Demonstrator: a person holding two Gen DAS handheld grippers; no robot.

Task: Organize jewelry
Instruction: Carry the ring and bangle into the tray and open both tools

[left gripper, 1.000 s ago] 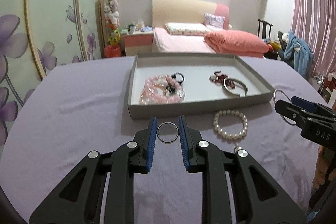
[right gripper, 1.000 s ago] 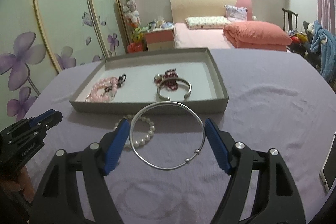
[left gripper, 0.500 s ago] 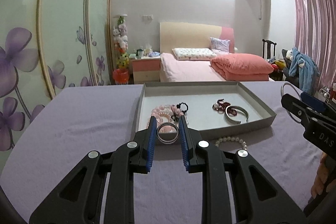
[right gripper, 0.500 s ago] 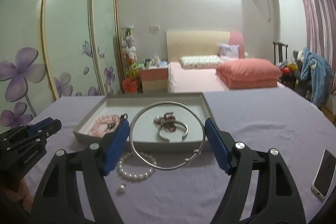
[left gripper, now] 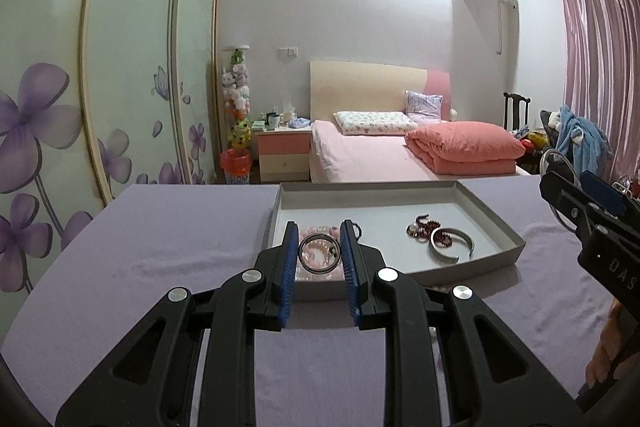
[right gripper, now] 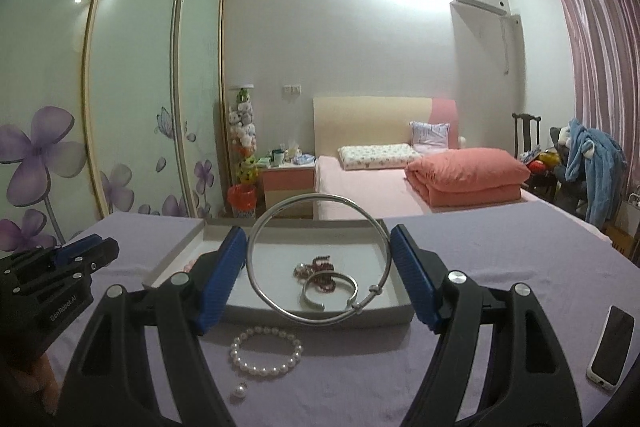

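pearl bracelet (right gripper: pixel 265 351) before tray (right gripper: pixel 320 317), phone (right gripper: pixel 611 346) at right

Lilac tablecloth (right gripper: pixel 500 259), grey tray (left gripper: pixel 500 223), white pearl bracelet (right gripper: pixel 266 351), blue-padded claws.

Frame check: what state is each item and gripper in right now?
left gripper: shut on small ring
right gripper: shut on large bangle
tray: open-topped, holding jewelry
cuff bracelet: lying in tray
pearl bracelet: on cloth, outside tray
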